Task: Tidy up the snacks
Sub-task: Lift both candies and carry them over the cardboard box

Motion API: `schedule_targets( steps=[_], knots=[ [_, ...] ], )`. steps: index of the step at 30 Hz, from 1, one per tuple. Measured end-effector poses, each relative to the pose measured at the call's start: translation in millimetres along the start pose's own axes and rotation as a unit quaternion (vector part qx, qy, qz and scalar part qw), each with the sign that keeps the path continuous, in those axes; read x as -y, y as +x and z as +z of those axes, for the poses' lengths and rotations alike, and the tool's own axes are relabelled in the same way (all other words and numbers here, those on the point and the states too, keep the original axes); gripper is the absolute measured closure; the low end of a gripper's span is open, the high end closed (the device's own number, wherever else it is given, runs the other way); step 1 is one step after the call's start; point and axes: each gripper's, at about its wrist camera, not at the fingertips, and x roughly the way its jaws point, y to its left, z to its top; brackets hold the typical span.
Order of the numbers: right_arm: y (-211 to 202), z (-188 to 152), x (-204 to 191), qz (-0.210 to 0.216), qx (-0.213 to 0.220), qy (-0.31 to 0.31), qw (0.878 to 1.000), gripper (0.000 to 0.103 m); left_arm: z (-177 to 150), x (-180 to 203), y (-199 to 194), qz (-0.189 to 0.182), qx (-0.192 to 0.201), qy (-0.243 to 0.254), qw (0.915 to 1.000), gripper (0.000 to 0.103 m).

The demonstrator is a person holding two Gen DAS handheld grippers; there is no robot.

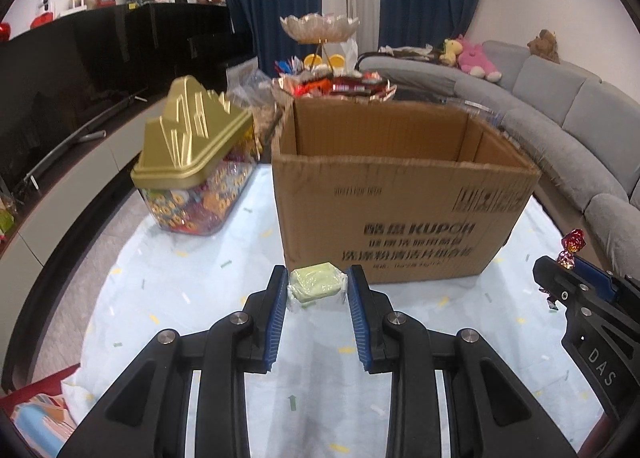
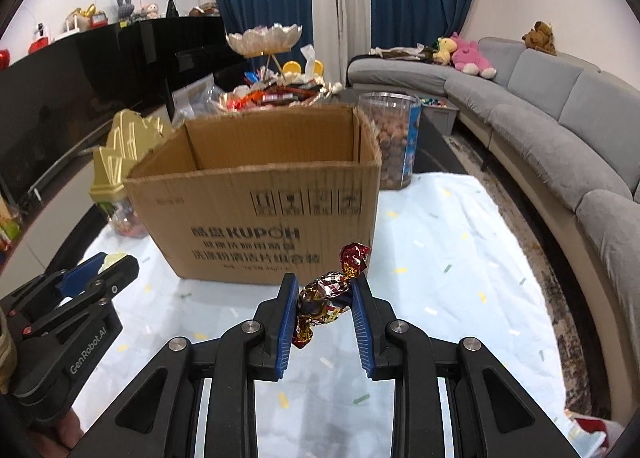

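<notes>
My left gripper (image 1: 317, 283) is shut on a pale green wrapped snack (image 1: 316, 284), held just above the table in front of an open cardboard box (image 1: 404, 214). My right gripper (image 2: 325, 296) is shut on a red-and-gold foil candy (image 2: 328, 292) with twisted ends, held near the box's (image 2: 260, 226) front right corner. The right gripper with its candy (image 1: 573, 244) also shows at the left wrist view's right edge. The left gripper (image 2: 108, 264) shows at the right wrist view's left edge. The box's inside bottom is hidden.
A gold-lidded clear jar (image 1: 196, 182) of sweets stands left of the box. A tiered stand (image 1: 320, 30) with snacks is behind it. A clear tub (image 2: 394, 138) of brown snacks stands at the box's right rear. A grey sofa (image 2: 560, 130) curves along the right. A pale cloth (image 2: 440, 258) covers the table.
</notes>
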Motion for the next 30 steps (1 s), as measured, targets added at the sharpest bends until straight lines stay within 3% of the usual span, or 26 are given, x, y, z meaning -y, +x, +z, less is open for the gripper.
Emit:
schedule_targets(
  steps=[14, 30],
  knots=[
    [-38, 26, -5, 0.006, 0.036, -0.002, 0.999, 0.075, 35, 0, -37, -0.005, 0.039, -0.005, 0.9992, 0.073],
    [-51, 79, -13, 0.016, 0.069, -0.010, 0.997, 0.075, 92, 2, -51, -0.006, 0.077, -0.003, 0.9970, 0.073]
  ],
)
